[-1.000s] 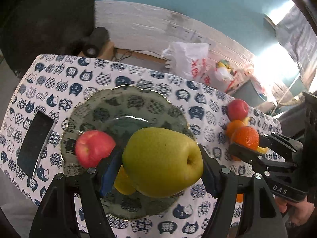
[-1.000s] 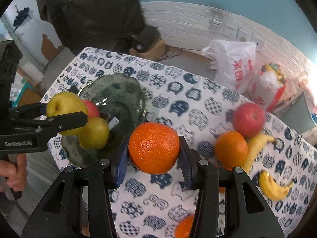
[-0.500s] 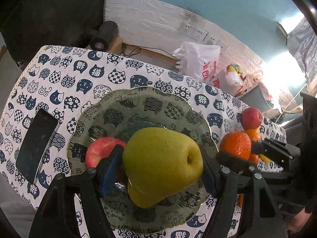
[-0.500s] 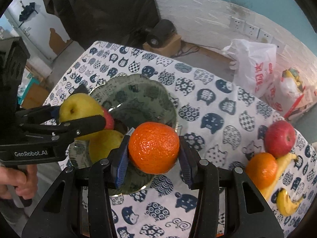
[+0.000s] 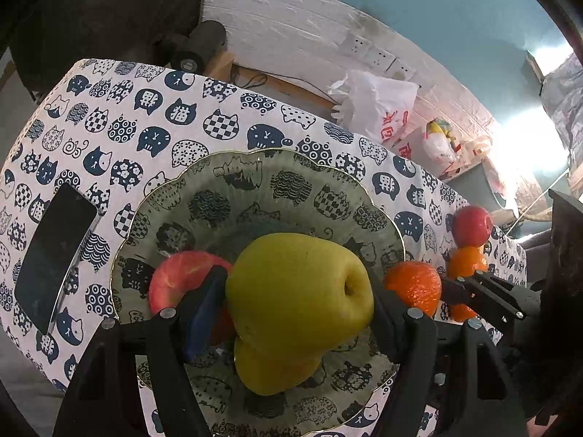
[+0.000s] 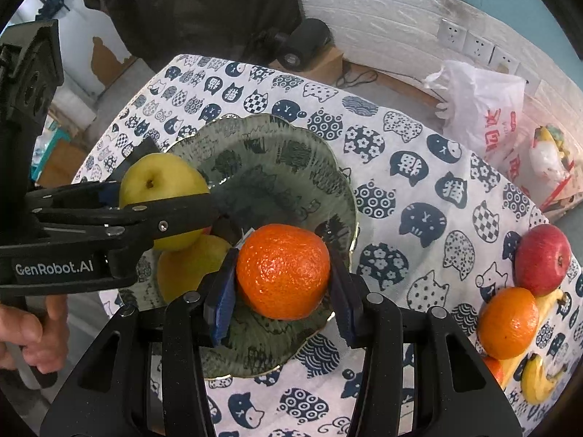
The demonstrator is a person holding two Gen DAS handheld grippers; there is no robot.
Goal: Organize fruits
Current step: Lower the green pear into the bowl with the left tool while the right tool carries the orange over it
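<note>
My left gripper [image 5: 295, 291] is shut on a yellow-green pear [image 5: 298, 287] and holds it above the green glass plate [image 5: 277, 185]. On the plate lie a red apple [image 5: 178, 276] and a second yellow pear [image 5: 269, 371]. My right gripper [image 6: 282, 273] is shut on an orange [image 6: 282, 271] over the plate's near right rim [image 6: 342, 189]; it shows in the left wrist view [image 5: 413, 287] too. The left gripper with its pear [image 6: 160, 189] shows at the left of the right wrist view.
A red apple [image 6: 543, 258], an orange [image 6: 508, 322] and bananas [image 6: 539, 378] lie at the table's right end. A black phone [image 5: 51, 255] lies left of the plate. A white plastic bag [image 6: 481, 113] sits on the floor behind the table.
Both grippers have moved in over the plate with their fruit. The orange now hangs over the plate's right rim, and the pear is above the plate's middle.
</note>
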